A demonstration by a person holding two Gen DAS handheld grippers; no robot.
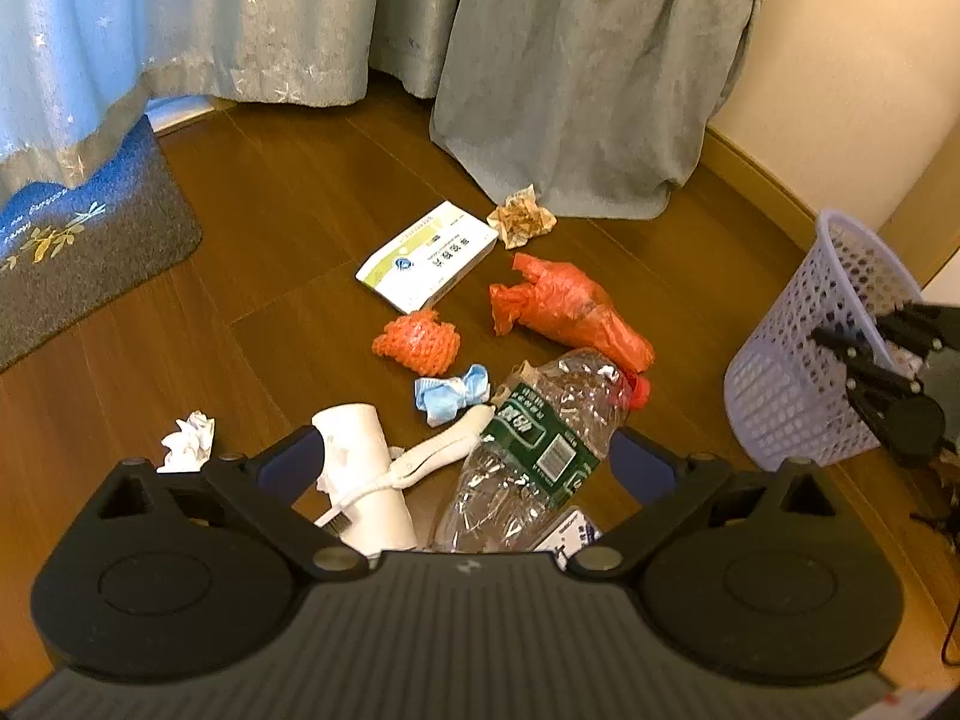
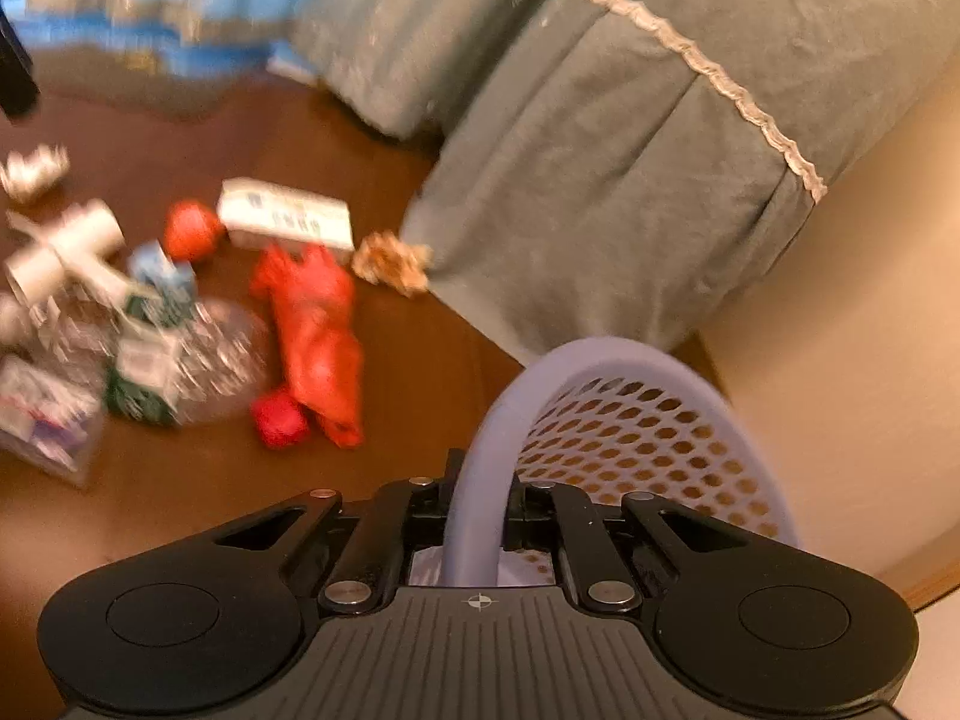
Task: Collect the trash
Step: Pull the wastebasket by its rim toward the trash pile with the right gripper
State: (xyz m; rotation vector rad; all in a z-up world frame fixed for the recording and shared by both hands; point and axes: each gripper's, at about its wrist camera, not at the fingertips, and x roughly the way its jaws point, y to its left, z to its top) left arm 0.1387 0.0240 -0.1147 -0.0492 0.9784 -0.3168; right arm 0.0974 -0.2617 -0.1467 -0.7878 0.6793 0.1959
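On a brown wood floor (image 1: 288,192) before grey curtains (image 1: 570,90), scattered trash lies in a loose heap. Nearest the left gripper (image 1: 468,456), whose blue-padded fingers stand spread apart with nothing pinched, a crushed clear plastic bottle (image 1: 528,450) lies with its long axis running from near to far and slightly right, its red cap (image 1: 639,393) at the far end. Its green label (image 1: 540,438) carries white characters and a barcode, too small to read. Left of it lies a white cardboard tube (image 1: 366,474), with a white plastic piece across it. Farther off are a blue face mask (image 1: 450,396), an orange foam net (image 1: 420,342), a red plastic bag (image 1: 564,306), a white-and-green box (image 1: 429,255) printed with unreadable characters, and a crumpled brown paper (image 1: 522,219). A white paper wad (image 1: 189,441) sits at near left. At right, the right gripper (image 2: 477,504) is pinching the rim of the lavender mesh basket (image 1: 804,348), which stands tilted by the cream wall (image 1: 840,60). A blue-and-grey mat (image 1: 78,252) lies far left.
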